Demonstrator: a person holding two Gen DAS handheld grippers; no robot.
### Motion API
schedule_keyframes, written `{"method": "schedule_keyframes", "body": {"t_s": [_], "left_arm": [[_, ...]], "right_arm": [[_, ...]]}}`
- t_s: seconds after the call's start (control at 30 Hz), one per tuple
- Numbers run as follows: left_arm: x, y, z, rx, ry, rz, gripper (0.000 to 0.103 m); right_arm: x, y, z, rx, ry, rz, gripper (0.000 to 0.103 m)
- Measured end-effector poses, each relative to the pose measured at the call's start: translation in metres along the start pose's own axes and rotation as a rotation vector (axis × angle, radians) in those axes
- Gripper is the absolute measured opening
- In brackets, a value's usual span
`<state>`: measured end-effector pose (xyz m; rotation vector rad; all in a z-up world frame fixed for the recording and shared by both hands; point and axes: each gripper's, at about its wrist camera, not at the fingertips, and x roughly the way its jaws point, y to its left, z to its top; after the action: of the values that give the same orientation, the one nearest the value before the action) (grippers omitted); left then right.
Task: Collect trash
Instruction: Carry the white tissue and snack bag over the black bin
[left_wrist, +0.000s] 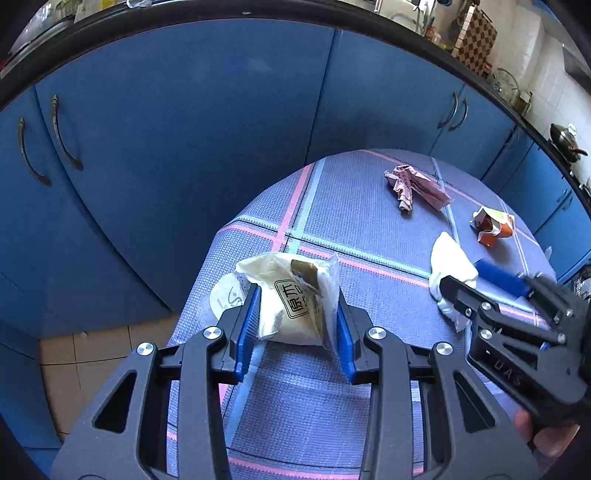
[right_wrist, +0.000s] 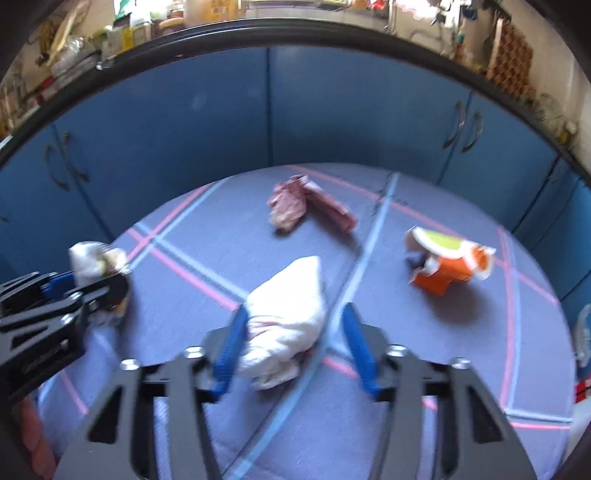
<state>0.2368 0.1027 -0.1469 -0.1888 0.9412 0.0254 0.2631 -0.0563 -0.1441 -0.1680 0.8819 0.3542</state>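
left gripper (left_wrist: 295, 325) fingers clamped on cream wrapper (left_wrist: 291, 295), right gripper (right_wrist: 291, 347) fingers apart around white tissue wad (right_wrist: 284, 317), long axis pointing away along fingers

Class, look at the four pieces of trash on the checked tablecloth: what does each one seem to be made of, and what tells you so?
Cream wrapper with printed characters: probably thin matte paper or film, sharply creased. White crumpled wad: likely soft tissue, rounded folds, no shine. Pink pleated wrapper: seemingly thin printed paper, fine pleats. Crushed orange and white carton: apparently coated paperboard, stiff torn flaps.
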Motion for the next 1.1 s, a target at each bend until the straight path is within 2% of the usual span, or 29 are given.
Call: {"method": "schedule_keyframes", "body": {"t_s": [0.03, 0.17, 0.5, 1.1], "left_arm": [[-0.001, 0.0, 0.0, -0.002, 0.0, -0.003, 0.034], [-0.007, -0.009, 0.0, 0.011, -0.006, -0.015, 0.033], [-0.028, -0.049, -0.006, 0.071, -0.021, -0.063, 0.033], [-0.052, -0.152, -0.028, 0.251, -0.033, -0.103, 0.033]], "right_arm": [[-0.003, 0.002, -0.001, -0.012, -0.005, -0.011, 0.031], [-0.018, 0.004, -0.006, -0.042, -0.029, -0.046, 0.027], [-0.068, -0.023, -0.024, 0.006, -0.064, -0.074, 0.027], [-0.13, -0.089, -0.064, 0.076, -0.123, -0.135, 0.027]]}}
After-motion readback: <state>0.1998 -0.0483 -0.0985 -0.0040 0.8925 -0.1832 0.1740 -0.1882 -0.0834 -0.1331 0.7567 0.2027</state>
